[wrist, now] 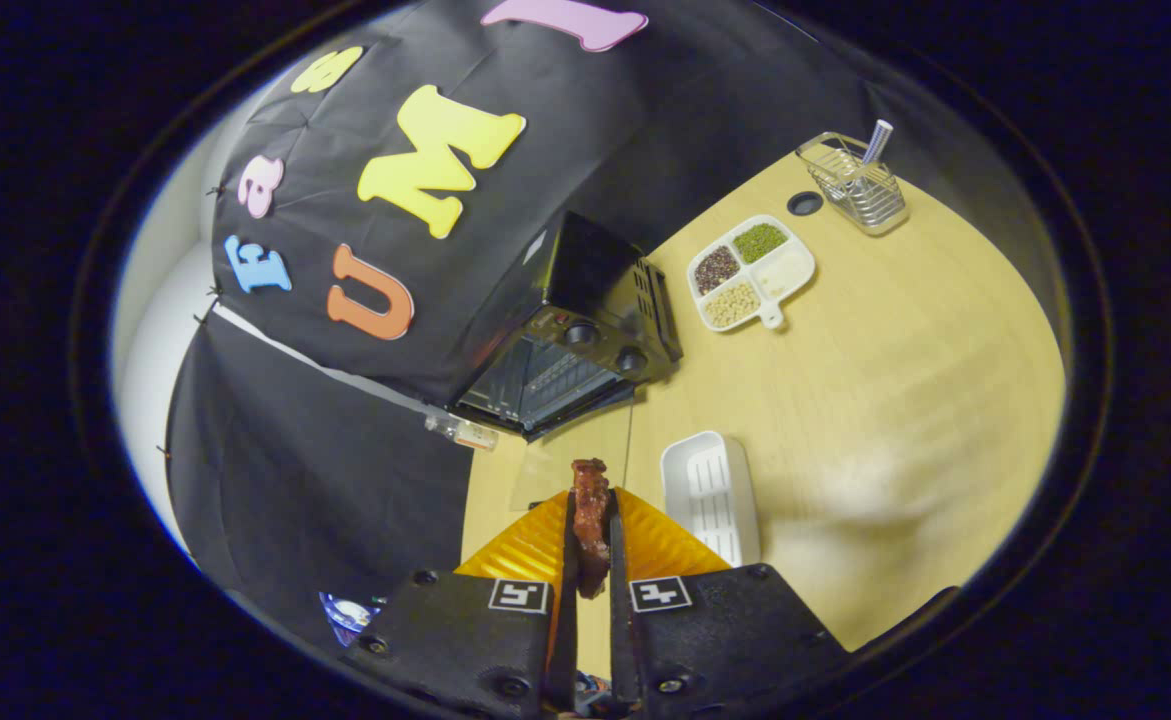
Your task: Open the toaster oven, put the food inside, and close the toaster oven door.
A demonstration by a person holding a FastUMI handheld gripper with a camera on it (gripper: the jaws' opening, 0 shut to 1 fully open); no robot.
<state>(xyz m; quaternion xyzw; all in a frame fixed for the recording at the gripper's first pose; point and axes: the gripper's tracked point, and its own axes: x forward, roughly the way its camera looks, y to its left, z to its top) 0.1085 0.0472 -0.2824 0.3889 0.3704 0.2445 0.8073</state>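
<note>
Pale wooden tabletop (895, 400) is backing onto black cloth booth walls, with the black toaster oven with two knobs (585, 335) sitting at the far edge against the cloth. Its glass door (570, 465) is looking already dropped open, lying flat toward the tongs, so step one is reading as done.

Gripper (591, 520) is clamped on the dark reddish-brown piece of meat-like food (591, 515): both fingers are pressing its sides, food standing upright between them and poking out ahead of the tips. Food is hanging in the air short of the oven mouth, over the near end of the open door.

Remaining, as I'm judging it: carrying the food into the cavity, letting go, backing out, then swinging the door up.

Room for moving: straight lane ahead to the oven is looking free. White ribbed rectangular tray (710, 495) is lying just beside the fingers on the right, near the door's edge, so drifting that way is risking a bump. White four-compartment dish of beans and grains (751, 270) and the wire rack holder (853, 185) are sitting well apart, beyond the oven. A small clear bottle (461, 431) is lying beside the oven's left corner, near the table edge.
</note>
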